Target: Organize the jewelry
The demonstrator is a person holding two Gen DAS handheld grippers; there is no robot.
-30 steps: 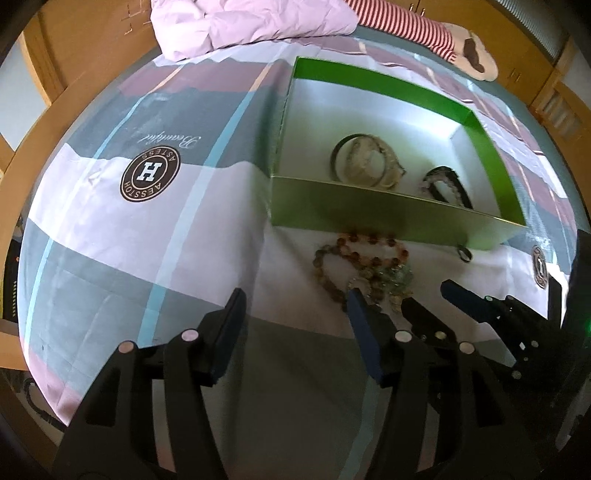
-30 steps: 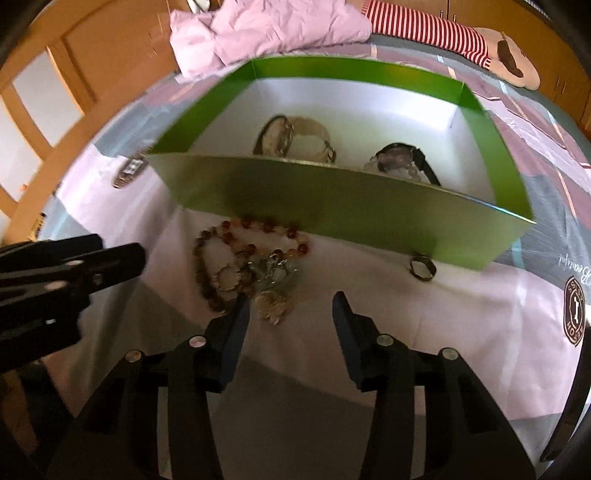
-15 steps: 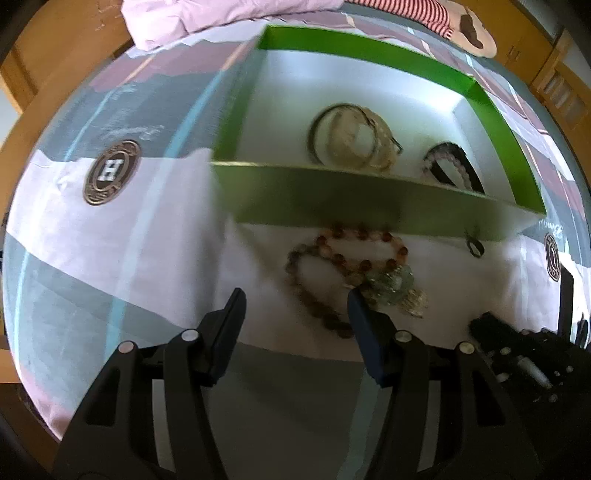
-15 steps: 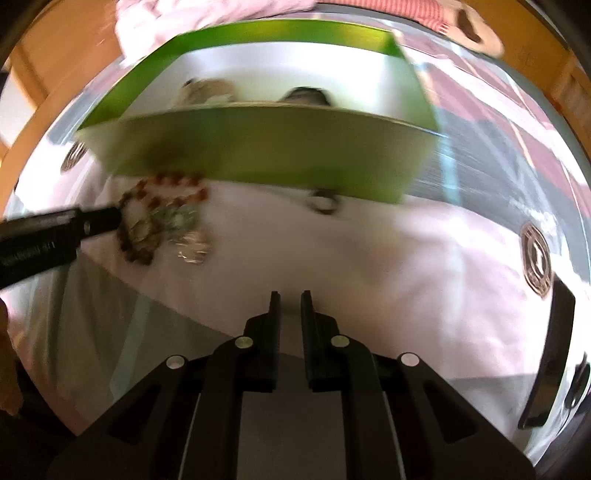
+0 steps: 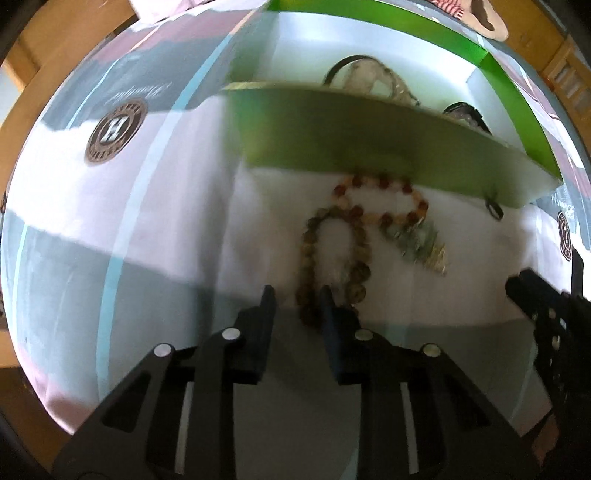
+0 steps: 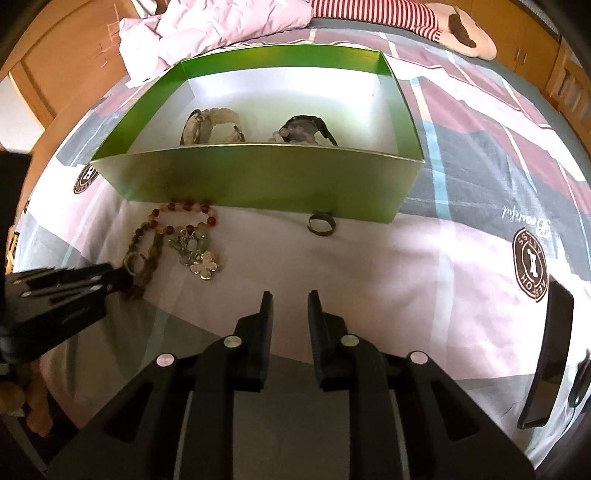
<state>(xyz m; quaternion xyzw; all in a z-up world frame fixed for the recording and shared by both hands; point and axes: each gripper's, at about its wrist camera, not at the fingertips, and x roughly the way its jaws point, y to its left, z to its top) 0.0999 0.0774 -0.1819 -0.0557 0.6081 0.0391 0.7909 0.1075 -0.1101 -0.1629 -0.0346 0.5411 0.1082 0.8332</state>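
Note:
A green box (image 6: pixel 258 181) sits on the bedspread and holds a pale bracelet (image 6: pixel 212 123) and a dark watch (image 6: pixel 310 127). In front of it lie a brown bead bracelet (image 5: pixel 332 258), an orange bead bracelet (image 5: pixel 384 199) with a pendant cluster (image 6: pixel 201 258), and a small dark ring (image 6: pixel 321 223). My left gripper (image 5: pixel 297 301) is open, its fingers either side of the brown bracelet's near end; it also shows in the right wrist view (image 6: pixel 114 280). My right gripper (image 6: pixel 290 306) is open a little and empty, hovering short of the ring.
A pink quilt (image 6: pixel 221 22) and a striped plush toy (image 6: pixel 424 18) lie beyond the box. A dark phone (image 6: pixel 550 354) lies on the bed at the right. Wooden cabinets (image 6: pixel 55 70) surround the bed.
My left gripper has moved forward and down onto the brown bracelet and narrowed its opening. My right gripper shut, swung right, then came back and opened slightly.

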